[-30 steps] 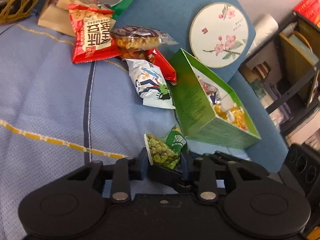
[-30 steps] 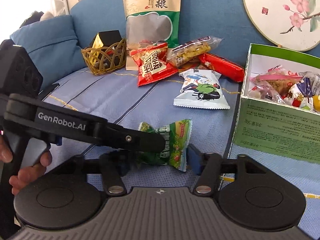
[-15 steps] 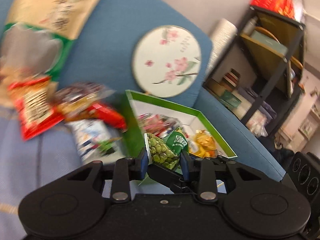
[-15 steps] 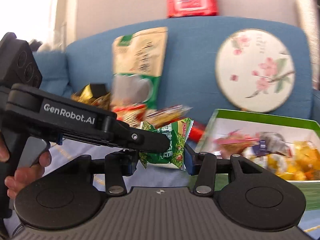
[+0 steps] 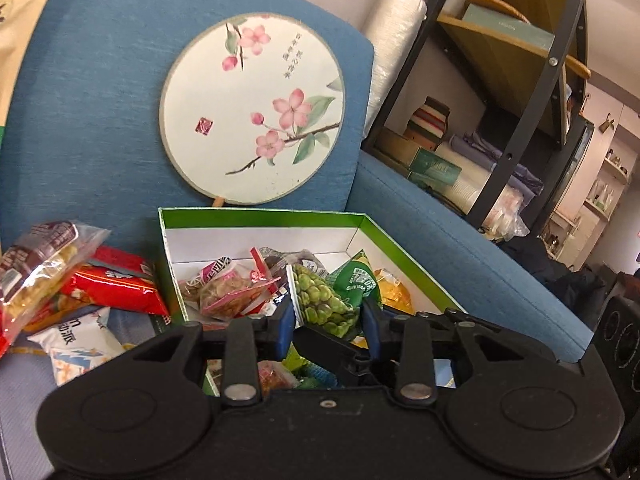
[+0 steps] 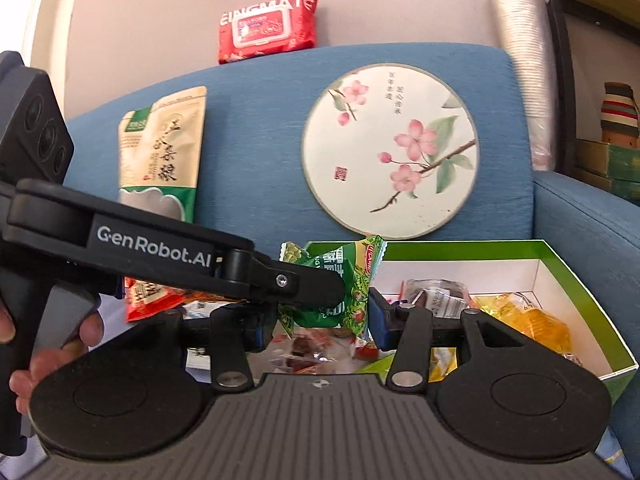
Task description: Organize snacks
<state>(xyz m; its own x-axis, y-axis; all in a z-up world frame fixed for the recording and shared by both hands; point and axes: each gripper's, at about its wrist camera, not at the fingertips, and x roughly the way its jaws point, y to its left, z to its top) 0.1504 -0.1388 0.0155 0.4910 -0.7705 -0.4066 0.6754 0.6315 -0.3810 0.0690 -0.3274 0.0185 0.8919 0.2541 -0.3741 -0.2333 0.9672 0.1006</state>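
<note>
Snacks fill much of the green box, an open carton with white inner walls that sits on the blue sofa below a round painted fan. Inside lie a clear packet with pink trim, a dark wrapped piece, and yellow packets toward the right wall. Over the box's open top hangs the green pea packet, between the blue pads of the left gripper; its jaws are opening, and the left pad touches the packet while the right pad stands just clear of it. In the right wrist view the right gripper stands wide, with the same packet between its fingers; whether its pads touch it I cannot tell. Outside the box, to its left, lie a red packet, a clear bag of yellow crisps and a white packet. A tall beige pouch leans on the sofa back.
</note>
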